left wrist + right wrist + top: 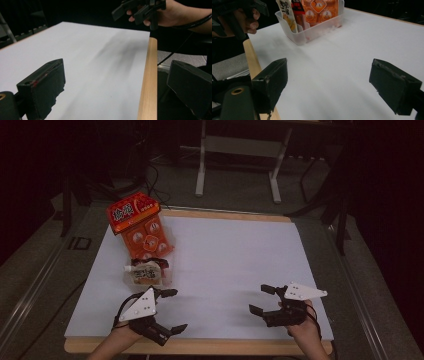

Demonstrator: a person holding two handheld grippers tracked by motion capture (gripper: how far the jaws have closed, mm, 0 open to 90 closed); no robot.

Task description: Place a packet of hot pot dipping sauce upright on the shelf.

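Both tools, left and right, hover wide open and empty near the bin. Likely the approach step: next, the left must reach into the bin for a packet.

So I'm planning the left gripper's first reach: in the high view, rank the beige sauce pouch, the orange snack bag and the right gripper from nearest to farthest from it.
From the left gripper:
1. Beige sauce pouch, just beyond it in the clear bin.
2. Orange snack bag, farther back in the bin.
3. Right gripper, across the table.

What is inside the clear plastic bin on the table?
In the clear plastic bin stand a large orange snack bag, a beige packet and a red-black packet. Their lower parts and the bin's bottom are covered.
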